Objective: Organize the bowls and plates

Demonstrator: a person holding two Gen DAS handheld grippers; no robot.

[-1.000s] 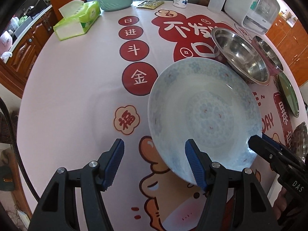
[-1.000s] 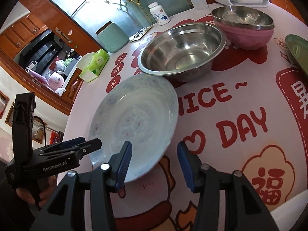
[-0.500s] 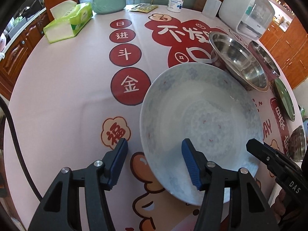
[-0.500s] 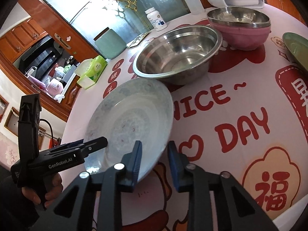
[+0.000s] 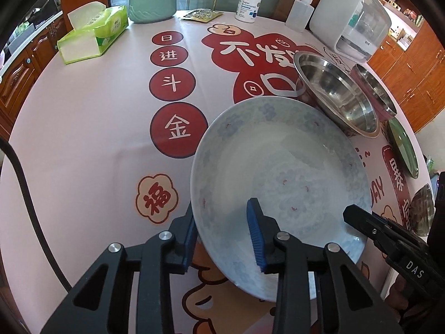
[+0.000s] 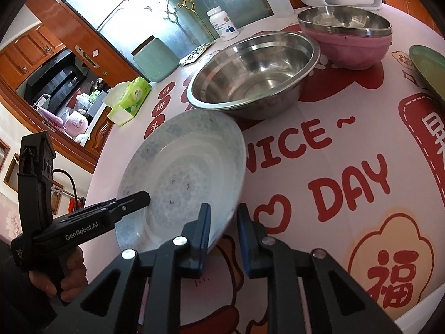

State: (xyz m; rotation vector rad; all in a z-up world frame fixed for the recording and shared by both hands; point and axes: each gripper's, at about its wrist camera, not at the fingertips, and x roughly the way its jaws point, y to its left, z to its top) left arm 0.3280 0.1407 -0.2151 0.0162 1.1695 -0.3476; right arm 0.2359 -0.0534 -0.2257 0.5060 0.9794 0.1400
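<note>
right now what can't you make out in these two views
- Plate underside and any gap to the table: hidden by the plate itself, both views.
- Green dish: cut off by the right wrist view's edge.
- Pill bottle label: too small to read in the left wrist view.
- Dark bowl near the left wrist view's right edge: squeezed by distortion, contents unclear.

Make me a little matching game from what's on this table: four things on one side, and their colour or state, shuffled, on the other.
Things:
1. patterned plate
2. large steel bowl
3. tissue pack
4. vitamin bottle

States:
a. standing upright, white with a white cap
b. green, lying at the far edge of the table
c. empty, right behind the plate
d. rim gripped from two sides by grippers

Pairs: 1-d, 2-c, 3-b, 4-a
</note>
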